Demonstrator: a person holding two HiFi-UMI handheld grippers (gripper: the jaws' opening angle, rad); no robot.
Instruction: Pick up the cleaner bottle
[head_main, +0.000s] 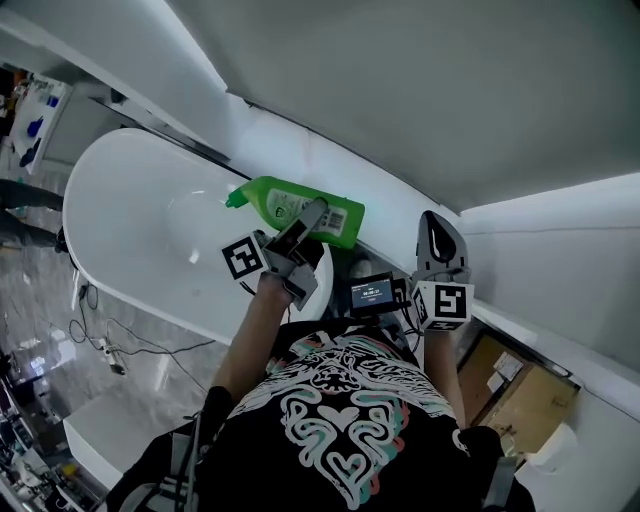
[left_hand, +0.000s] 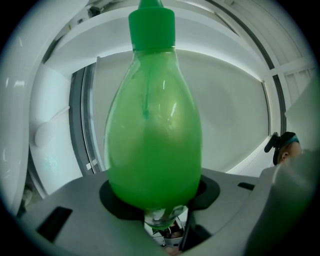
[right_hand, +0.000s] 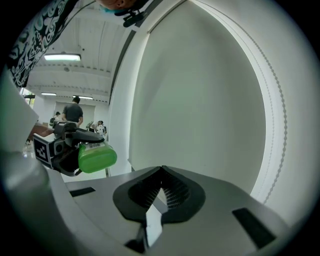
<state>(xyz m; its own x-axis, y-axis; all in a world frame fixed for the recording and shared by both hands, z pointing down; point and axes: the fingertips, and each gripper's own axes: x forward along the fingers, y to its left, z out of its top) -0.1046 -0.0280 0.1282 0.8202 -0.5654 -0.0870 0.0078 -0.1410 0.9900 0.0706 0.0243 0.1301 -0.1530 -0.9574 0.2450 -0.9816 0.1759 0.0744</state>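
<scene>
Cleaner bottle gripped over the bathtub

One white bathtub fills the left of the head view. One green cleaner bottle lies roughly level over the tub's edge, its cap toward the tub. Of the two tongs, the left tongs stand wide, clamped on the bottle's body. The right tongs are closed together with nothing between them, well apart to the right.

just a big white bathtub sitting on a grey marble floor with some cables trailing beside it, plus a cardboard box off to the right
</scene>
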